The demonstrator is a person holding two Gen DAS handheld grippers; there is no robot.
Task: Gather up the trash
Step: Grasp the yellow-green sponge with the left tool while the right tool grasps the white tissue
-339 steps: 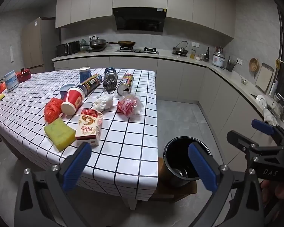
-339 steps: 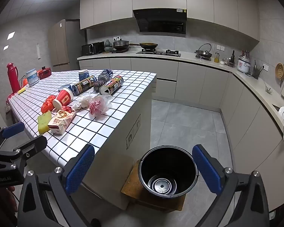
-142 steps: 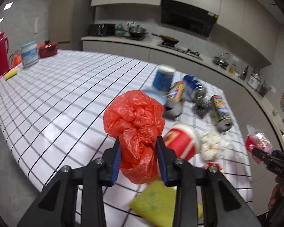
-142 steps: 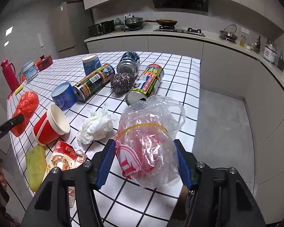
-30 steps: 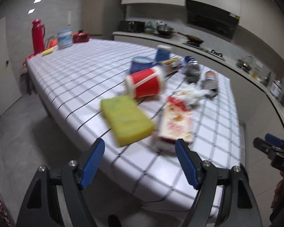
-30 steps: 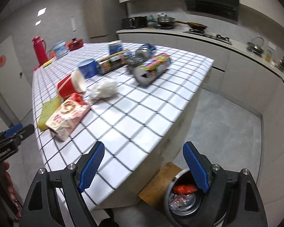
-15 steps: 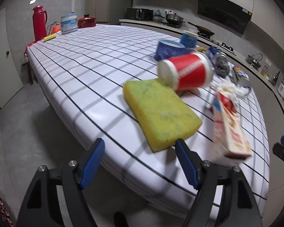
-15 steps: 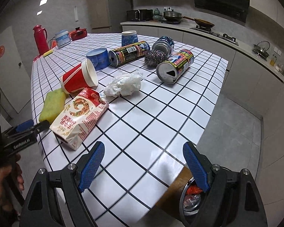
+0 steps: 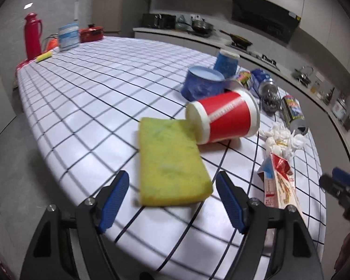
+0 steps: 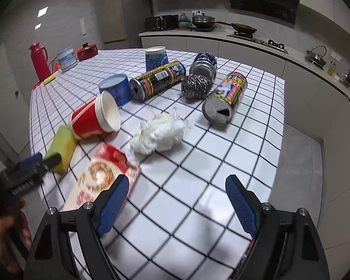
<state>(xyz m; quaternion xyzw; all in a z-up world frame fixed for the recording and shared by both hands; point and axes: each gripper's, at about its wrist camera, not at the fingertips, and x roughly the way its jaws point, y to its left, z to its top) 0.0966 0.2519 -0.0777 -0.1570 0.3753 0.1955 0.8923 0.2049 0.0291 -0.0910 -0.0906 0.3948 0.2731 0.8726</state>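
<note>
At the centre of the left wrist view, a yellow sponge (image 9: pixel 170 163) is seen lying flat near the table's (image 9: pixel 86 88) near edge, with the left gripper (image 9: pixel 172 200) just before it, jaws apart and empty, the sponge's near end lying between the two blue pads. Touching its far end, a red paper cup (image 9: pixel 228 119) is seen on its side, with a crumpled white tissue (image 9: pixel 282 140) and a carton (image 9: pixel 280 186) at the right of the frame.

Only from the right wrist view are the cup's open mouth and the carton's printed face (image 10: pixel 100 177) made out, the latter blurred at lower left. The right gripper (image 10: pixel 176 204) is held over bare tablecloth, jaws apart and empty. Shown more clearly here in the upper middle are three cans on their sides (image 10: pixel 158 79), a steel scourer (image 10: pixel 196 86) and two blue cups (image 10: pixel 116 88). A hand (image 10: pixel 9 231) holding the left gripper is shown at the left edge of this frame.
</note>
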